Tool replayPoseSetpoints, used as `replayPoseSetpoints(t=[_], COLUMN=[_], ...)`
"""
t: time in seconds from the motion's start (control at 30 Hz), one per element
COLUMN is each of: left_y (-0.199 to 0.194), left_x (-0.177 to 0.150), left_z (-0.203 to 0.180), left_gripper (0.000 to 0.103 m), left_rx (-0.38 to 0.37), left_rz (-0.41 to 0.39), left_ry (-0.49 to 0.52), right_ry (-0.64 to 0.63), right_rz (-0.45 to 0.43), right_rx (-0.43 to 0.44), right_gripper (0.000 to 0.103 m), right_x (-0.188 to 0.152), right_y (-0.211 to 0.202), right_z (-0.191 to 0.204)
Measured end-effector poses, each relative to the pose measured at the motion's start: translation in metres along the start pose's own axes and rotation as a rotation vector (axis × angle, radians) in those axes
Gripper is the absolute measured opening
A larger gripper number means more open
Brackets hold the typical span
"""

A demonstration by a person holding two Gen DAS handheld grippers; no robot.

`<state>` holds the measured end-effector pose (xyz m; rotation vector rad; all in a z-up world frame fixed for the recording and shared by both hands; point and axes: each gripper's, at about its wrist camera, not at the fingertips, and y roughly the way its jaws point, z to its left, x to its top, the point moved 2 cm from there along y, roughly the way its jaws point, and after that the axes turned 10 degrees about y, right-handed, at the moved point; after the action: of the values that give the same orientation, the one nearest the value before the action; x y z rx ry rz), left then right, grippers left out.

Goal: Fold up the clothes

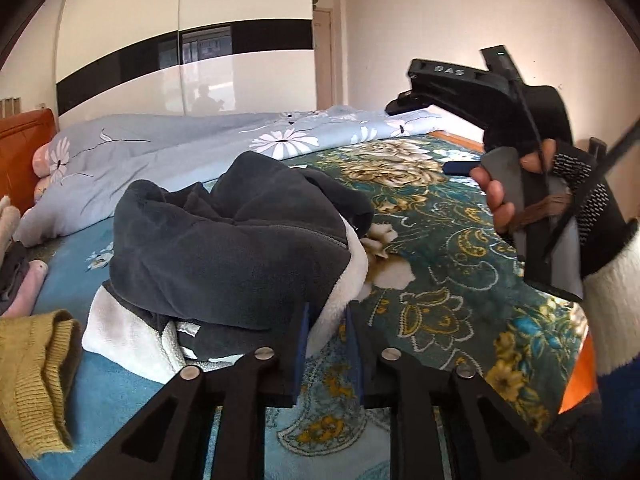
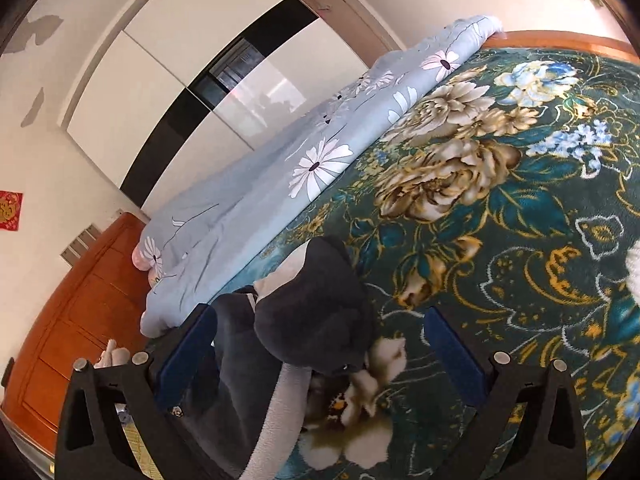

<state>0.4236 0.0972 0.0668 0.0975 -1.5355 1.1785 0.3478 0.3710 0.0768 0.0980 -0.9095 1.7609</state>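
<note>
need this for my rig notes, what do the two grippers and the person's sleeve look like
Both grippers, left and right, have black cut-out linkage arms with silver pins and blue finger pads. The right unit's body reads "DAS", with black cable ties. The hand wears a black dotted glove and fuzzy white sleeve.

Left black two-finger gripper [image 1: 328,344] jaws narrowly parted, right black two-finger gripper [image 2: 320,356] jaws spread wide, gloved hand [image 1: 532,192] gripping its handle

Daisy-print duvet [image 1: 168,148] along floral bedspread [image 1: 440,264], glossy wardrobe [image 1: 140,40] behind

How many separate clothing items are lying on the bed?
3 clear: crumpled dark grey fleece garment with white lining centre, mustard knitted sweater lower left, pink garment far left. More may be hidden.
</note>
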Motion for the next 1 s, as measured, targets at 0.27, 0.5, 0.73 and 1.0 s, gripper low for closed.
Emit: replayPoseSetpoints(t=[0.27, 0.5, 0.73, 1.0], left_y=[-0.037, -0.028, -0.035, -0.030], left_x=[-0.028, -0.056, -0.077, -0.066], left_z=[0.079, 0.138, 0.140, 0.137], left_gripper=[0.062, 0.063, 0.064, 0.065], left_rx=[0.007, 0.161, 0.215, 0.215], left_rz=[-0.129, -0.059, -0.014, 0.024], left_ry=[-0.224, -0.386, -0.478, -0.455], right_ry=[-0.365, -0.692, -0.890, -0.760], right_rz=[0.166, 0.200, -0.036, -0.021], right_rx=[-0.193, -0.359, -0.367, -0.350], right_gripper=[0.103, 0.103, 0.103, 0.102], right_x=[-0.032, -0.074, -0.086, -0.067], right_y=[0.052, 0.107, 0.078, 0.102], right_z=[0.043, 0.036, 0.042, 0.046])
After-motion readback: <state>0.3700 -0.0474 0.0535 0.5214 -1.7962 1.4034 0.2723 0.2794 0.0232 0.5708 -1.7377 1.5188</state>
